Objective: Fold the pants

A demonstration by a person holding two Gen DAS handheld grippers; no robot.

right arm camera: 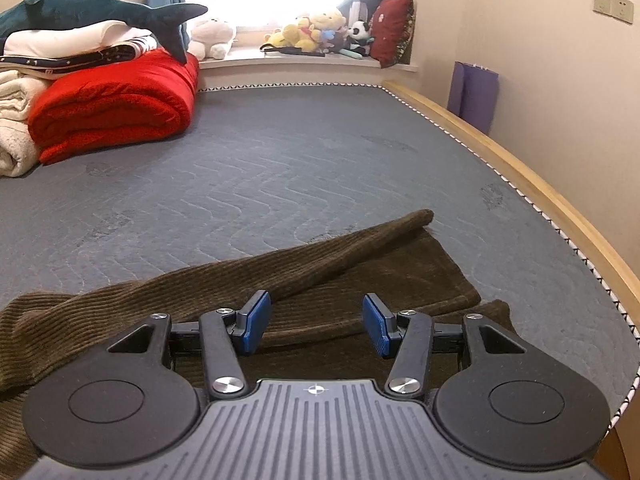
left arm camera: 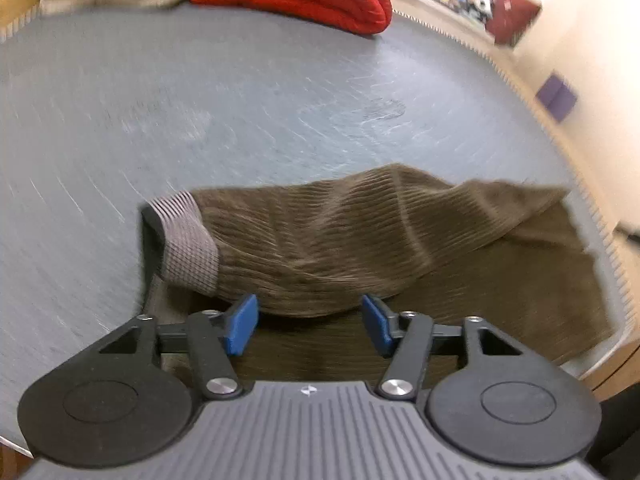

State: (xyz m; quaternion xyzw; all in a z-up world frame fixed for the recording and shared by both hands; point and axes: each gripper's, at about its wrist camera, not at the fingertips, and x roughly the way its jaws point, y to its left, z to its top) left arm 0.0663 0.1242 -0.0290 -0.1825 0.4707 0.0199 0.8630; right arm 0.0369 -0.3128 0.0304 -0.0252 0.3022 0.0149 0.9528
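Brown corduroy pants (left arm camera: 360,236) lie on the grey mattress (left arm camera: 200,112), folded over themselves, with a ribbed grey cuff (left arm camera: 188,236) at the left end. My left gripper (left arm camera: 310,322) hovers just short of the folded edge, jaws open, nothing between the blue pads (left arm camera: 240,324). In the right wrist view the pants (right arm camera: 320,276) stretch diagonally, one leg laid over the other. My right gripper (right arm camera: 316,326) stands open above the cloth with nothing pinched between its pads.
A red blanket (right arm camera: 116,108) and cream blankets (right arm camera: 16,128) are stacked at the far left with a plush shark (right arm camera: 100,12) on top. Soft toys (right arm camera: 312,32) line the windowsill. The bed's wooden edge (right arm camera: 520,176) runs along the right, near a purple bag (right arm camera: 474,94).
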